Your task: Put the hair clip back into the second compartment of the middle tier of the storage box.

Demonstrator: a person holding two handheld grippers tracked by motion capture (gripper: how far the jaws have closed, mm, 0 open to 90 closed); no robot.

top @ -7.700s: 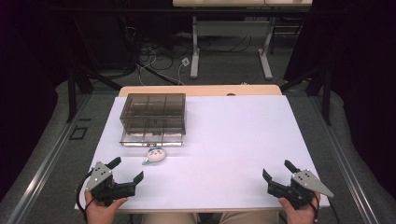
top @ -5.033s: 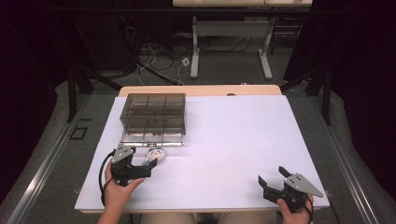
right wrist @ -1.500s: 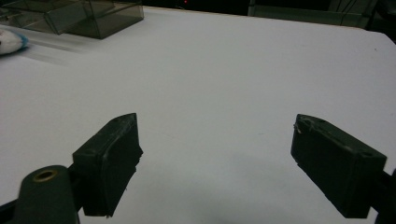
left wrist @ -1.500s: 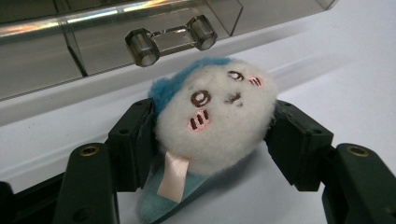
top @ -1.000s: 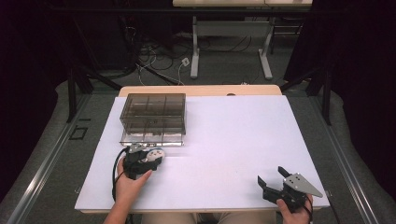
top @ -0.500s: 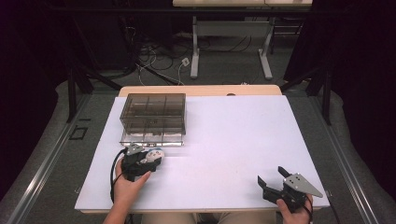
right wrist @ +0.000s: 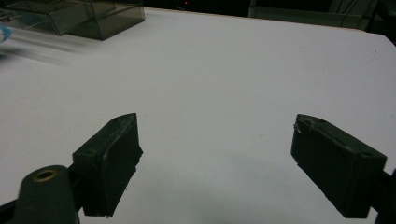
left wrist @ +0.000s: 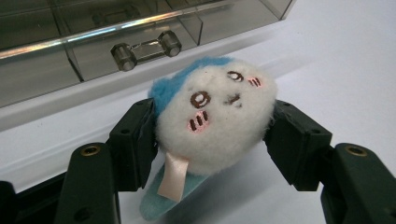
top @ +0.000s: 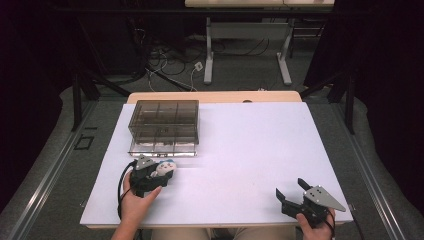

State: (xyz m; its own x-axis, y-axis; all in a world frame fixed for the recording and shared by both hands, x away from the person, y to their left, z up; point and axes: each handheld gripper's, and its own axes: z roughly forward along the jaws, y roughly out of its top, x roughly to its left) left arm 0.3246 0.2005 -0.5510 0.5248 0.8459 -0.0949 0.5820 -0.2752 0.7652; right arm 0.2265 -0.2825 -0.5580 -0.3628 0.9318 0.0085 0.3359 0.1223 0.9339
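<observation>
So over on the left, my left claw [left wrist: 212, 140] is clamped on the little plush toy [left wrist: 212, 119], the white fuzzy one with the blue cap and a stitched face. Jaws squeeze it from both sides. It sits just in front of the smoky clear drawer box [top: 164, 125], right by the bottom drawer's handle [left wrist: 145, 47], and whether it's lifted off the white counter [top: 250, 150] or resting on it I can't tell.

Progress-wise, my guess is the grab is done. What's left, I think, is getting that drawer open and dropping the toy in. The drawer looks closed, so that part hasn't started.

Compared to earlier: my left hand started down at the near-left corner of the counter with the toy lying alone in front of the box, then it moved up to the toy. In the last second it's basically parked there, grip unchanged.

Far right: my right claw [top: 296, 194] hangs near the near-right corner, jaws wide apart with nothing between them, well away from everything. It shifted slightly from its first spot and then just sat.
</observation>
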